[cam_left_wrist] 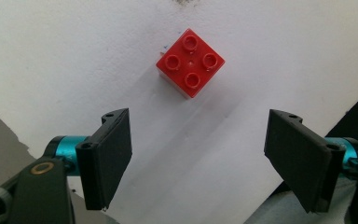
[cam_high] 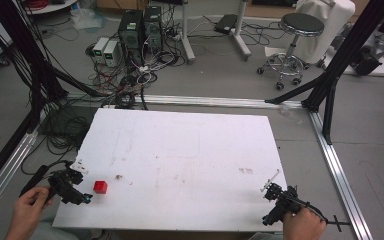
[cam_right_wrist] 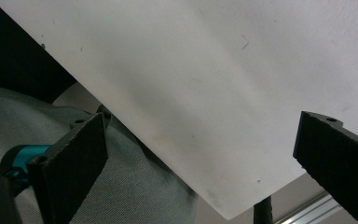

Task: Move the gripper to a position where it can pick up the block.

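Note:
A small red brick (cam_high: 100, 187) with four studs rests on the white table (cam_high: 180, 150) near its front left corner. In the left gripper view the red brick (cam_left_wrist: 190, 62) lies ahead of the jaws, apart from them. My left gripper (cam_high: 80, 196) (cam_left_wrist: 198, 158) is held just left of the brick, open, with nothing between its jaws. My right gripper (cam_high: 274, 192) (cam_right_wrist: 200, 158) hovers over the table's front right corner, open and empty.
Black frame posts and aluminium rails border the table. Computer towers (cam_high: 140, 27) and tangled cables lie on the floor behind it, and a stool (cam_high: 292, 45) stands at the back right. Grey trouser cloth (cam_right_wrist: 121, 186) shows below the table's front edge.

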{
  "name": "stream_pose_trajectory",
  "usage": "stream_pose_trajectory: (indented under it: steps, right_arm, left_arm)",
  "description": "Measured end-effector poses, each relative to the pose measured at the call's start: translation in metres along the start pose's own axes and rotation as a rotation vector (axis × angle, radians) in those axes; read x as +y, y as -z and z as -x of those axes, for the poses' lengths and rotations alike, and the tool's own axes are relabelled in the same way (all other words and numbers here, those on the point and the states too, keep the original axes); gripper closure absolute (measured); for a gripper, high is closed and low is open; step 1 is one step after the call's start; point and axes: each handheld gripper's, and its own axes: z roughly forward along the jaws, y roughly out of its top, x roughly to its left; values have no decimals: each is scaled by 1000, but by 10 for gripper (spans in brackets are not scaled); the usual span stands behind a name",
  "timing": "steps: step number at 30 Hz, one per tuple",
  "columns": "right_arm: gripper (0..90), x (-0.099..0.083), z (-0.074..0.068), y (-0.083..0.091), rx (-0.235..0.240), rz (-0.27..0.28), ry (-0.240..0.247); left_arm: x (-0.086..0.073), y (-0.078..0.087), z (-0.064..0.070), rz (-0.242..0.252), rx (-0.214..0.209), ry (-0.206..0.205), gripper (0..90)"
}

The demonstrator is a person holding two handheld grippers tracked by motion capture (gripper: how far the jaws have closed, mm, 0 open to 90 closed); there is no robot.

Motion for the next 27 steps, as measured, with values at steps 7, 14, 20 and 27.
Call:
stream_pose_trajectory:
  steps: [7,14,20,27]
  right_arm:
    - [23,-2,1,0,0,9,-6]
    - [23,-2,1,0,3,13,-3]
    - [23,-2,1,-1,6,6,-2]
    - [23,-2,0,-1,7,8,1]
  left_arm:
    - [6,-3,-5,-43,-12,-50,234]
    - [12,-3,-6,-67,-38,-141,235]
    - [20,1,-11,-54,-45,-212,235]
    - [34,-3,-9,-98,-42,-333,234]
